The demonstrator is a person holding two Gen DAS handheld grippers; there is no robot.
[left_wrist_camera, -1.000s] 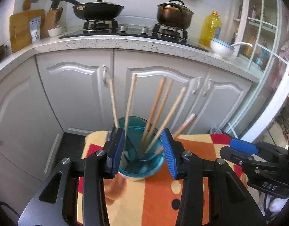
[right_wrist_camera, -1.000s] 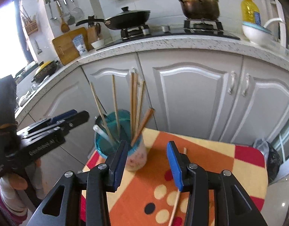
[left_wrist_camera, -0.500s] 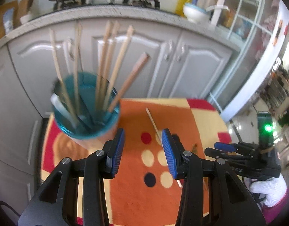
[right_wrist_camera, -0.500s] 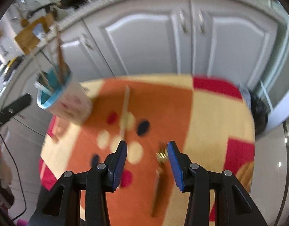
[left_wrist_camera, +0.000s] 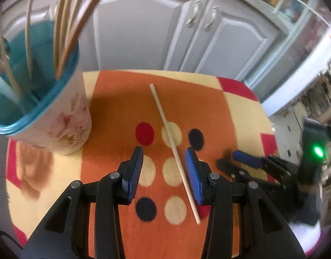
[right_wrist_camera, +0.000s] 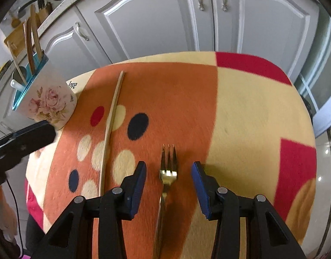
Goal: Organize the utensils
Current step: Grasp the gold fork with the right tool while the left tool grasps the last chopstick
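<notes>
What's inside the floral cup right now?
In the white floral cup with teal lining stand several wooden chopsticks and a white handle. Their lower ends are hidden by the cup wall; anything else inside can't be seen.

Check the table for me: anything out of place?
Yes. One chopstick and a gold fork lie loose on the cloth, apart from the floral cup holding the other utensils. Nothing looks spilled or damaged.
</notes>
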